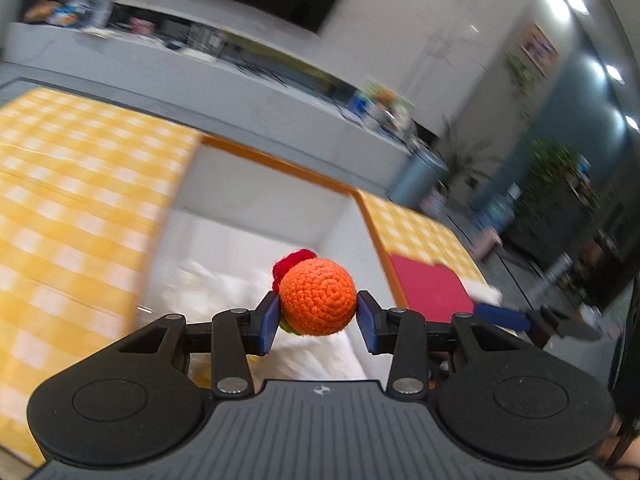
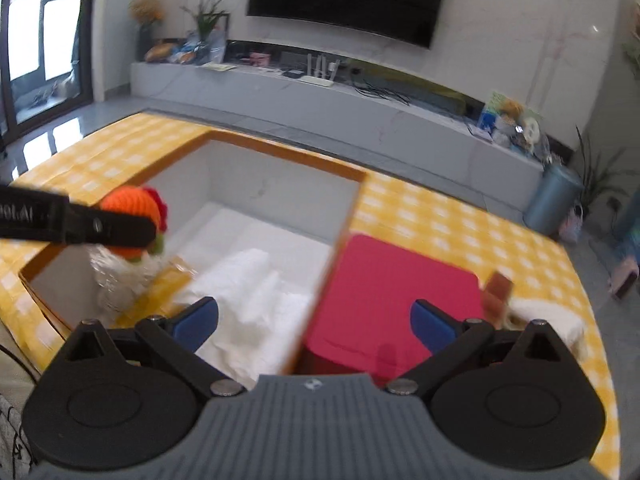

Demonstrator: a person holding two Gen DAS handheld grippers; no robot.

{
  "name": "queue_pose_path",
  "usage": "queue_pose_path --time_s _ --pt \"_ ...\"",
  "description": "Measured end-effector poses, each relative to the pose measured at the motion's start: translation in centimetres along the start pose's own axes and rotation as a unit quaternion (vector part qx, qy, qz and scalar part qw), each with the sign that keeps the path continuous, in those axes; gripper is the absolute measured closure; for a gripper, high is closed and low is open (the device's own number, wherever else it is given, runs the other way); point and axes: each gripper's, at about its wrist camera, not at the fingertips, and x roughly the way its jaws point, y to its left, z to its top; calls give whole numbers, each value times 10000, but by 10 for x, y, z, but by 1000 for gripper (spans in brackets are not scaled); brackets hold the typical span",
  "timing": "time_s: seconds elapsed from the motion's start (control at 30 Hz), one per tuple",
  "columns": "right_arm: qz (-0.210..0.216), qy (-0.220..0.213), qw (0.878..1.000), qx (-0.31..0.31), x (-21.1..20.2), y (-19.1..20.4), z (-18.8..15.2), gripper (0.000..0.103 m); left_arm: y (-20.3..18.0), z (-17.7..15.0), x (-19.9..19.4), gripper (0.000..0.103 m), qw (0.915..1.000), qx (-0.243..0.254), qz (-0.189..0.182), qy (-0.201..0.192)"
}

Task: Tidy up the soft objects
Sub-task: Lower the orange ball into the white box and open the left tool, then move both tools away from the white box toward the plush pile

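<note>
My left gripper (image 1: 317, 316) is shut on an orange crocheted ball (image 1: 318, 297) with red and green parts behind it, held above the open white box (image 1: 256, 184). In the right wrist view the same ball (image 2: 130, 208) hangs over the box's left side, held by the left gripper's black finger (image 2: 104, 228). White soft cloth (image 2: 248, 280) lies in the box bottom. My right gripper (image 2: 314, 320) is open and empty, above the box's right wall and a red pad (image 2: 396, 284).
The box (image 2: 280, 200) is sunk in a table with a yellow checked cloth (image 2: 460, 224). A white soft item (image 2: 548, 318) and a brown block (image 2: 498, 292) lie right of the red pad. A shiny wrapped item (image 2: 116, 280) sits in the box's left corner.
</note>
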Motion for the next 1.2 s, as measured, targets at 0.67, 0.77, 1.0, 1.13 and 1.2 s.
queue_pose_path --time_s 0.67,0.77,1.0,1.13,1.2 --pt "248 64 9962 838 4 -45 -18 3 -39 -30 39 16 9878 833 378 1260" --pt "217 136 9960 857 7 -44 -19 3 -46 -30 26 9 9879 1061 261 1100" --pt "252 96 9969 744 4 -39 -17 3 -62 -28 19 7 9862 1284 291 1000" --pt "222 28 9966 798 -2 -42 -15 3 -63 -27 12 7 9876 1281 310 857" --pt "147 -2 9965 822 -4 -43 -14 3 -66 -25 4 7 9884 1330 282 684"
